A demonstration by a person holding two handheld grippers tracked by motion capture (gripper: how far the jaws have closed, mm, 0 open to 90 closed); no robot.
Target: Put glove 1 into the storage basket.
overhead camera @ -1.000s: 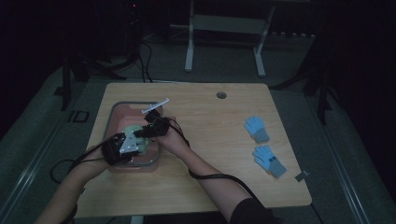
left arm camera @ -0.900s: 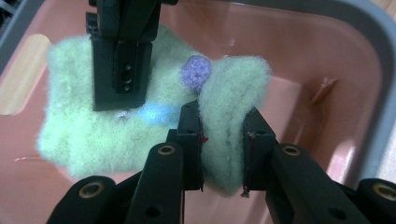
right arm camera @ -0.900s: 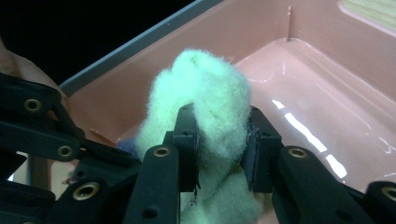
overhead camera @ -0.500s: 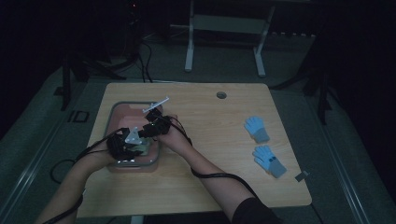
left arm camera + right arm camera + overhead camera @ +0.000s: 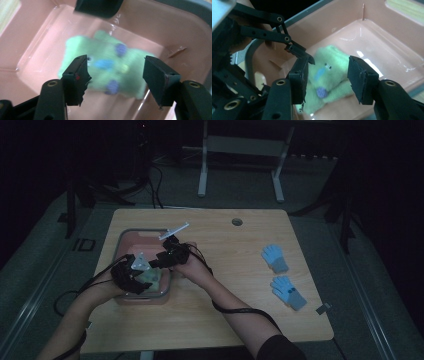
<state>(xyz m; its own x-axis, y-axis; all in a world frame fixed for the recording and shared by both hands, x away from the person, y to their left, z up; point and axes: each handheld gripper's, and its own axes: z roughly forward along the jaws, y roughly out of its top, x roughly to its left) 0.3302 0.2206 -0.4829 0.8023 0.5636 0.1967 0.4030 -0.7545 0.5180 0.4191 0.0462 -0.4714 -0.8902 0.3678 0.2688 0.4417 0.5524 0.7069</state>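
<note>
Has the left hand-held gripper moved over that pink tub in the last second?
Yes. The left hand-held gripper slid toward the pink tub's near right corner.

1. High view dim, underexposed; room beyond the surface (image 5: 225,270) near black.
2. Both gripper views bright, evenly lit.
3. White glare streaks on the pink tub (image 5: 372,45) floor.
4. Green glove (image 5: 107,67) soft, blurred; nearby jaws sharper.

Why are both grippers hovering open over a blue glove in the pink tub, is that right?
Not quite: the glove in the tub is green, with only small blue and purple spots. Both gripper views show it. The left gripper and right gripper do hang open over it; the blue gloves lie on the table.
</note>
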